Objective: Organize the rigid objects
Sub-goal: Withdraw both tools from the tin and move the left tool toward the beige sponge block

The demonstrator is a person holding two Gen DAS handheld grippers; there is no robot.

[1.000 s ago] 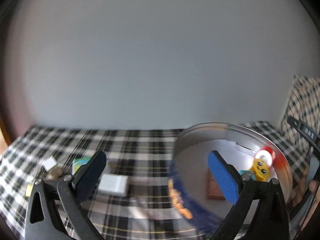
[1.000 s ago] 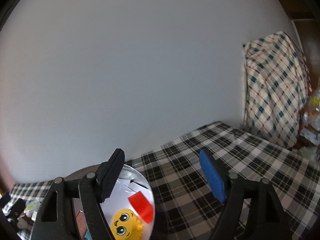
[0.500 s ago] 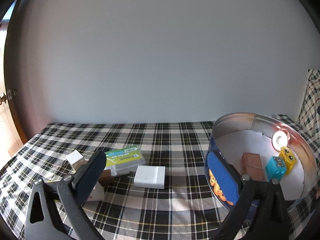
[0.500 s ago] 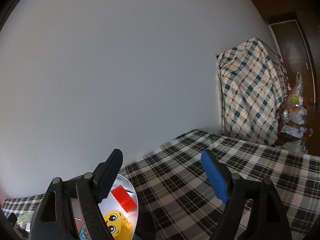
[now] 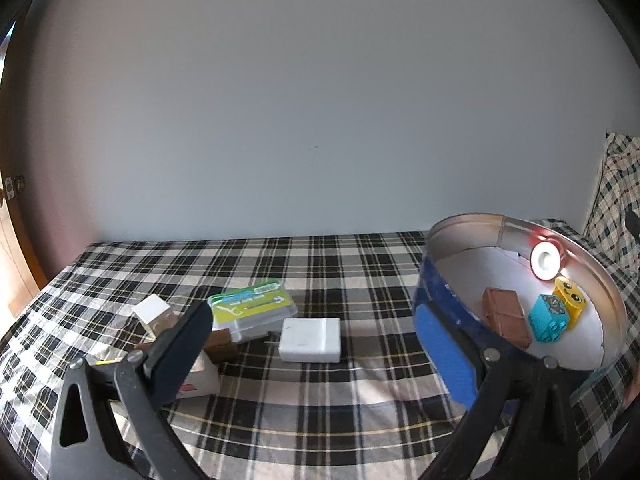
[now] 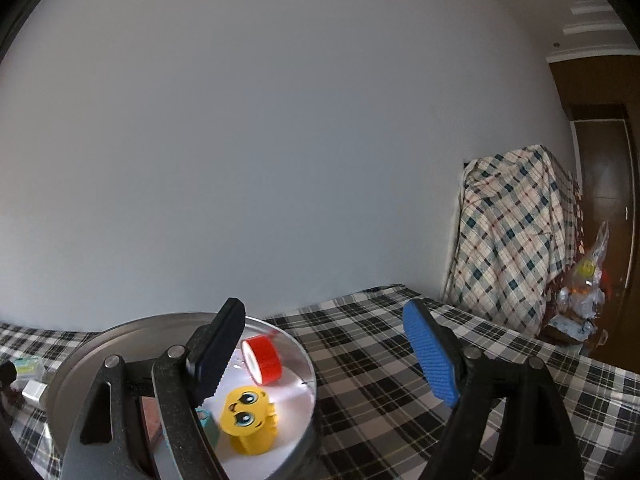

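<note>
Left gripper (image 5: 316, 356) angled gently down over black-and-white plaid cloth (image 5: 320, 264), jaws spread wide and holding nothing. Dark pad low on the left side, blue pad on the right, overlapping the blue outer wall of round metal tin (image 5: 600, 280) in the view; contact there cannot be told. Inside the tin: brown brick block (image 5: 506, 316), turquoise toy block with a printed face (image 5: 547, 318), yellow toy block with a smiling face (image 5: 569, 300), and red roll of tape (image 5: 545, 260) leaning at the far wall. Between the pads and further out on the cloth: white square power adapter (image 5: 311, 340), with green-labelled clear plastic box (image 5: 252, 308) just behind it on the left. Small white cube (image 5: 154, 312) and small dark brown block (image 5: 219, 346) near the dark pad, partly hidden by it; white carton (image 5: 200, 376) below, mostly covered by the same finger.

Right gripper (image 6: 324, 356) nearly level, jaws wide apart and empty. Dark finger crossing in front of the tin (image 6: 80, 344), blue finger over bare cloth to the right. Plain grey wall (image 6: 280, 140) behind; plaid-draped furniture (image 6: 516, 240) and brown wooden door (image 6: 604, 216) far right
</note>
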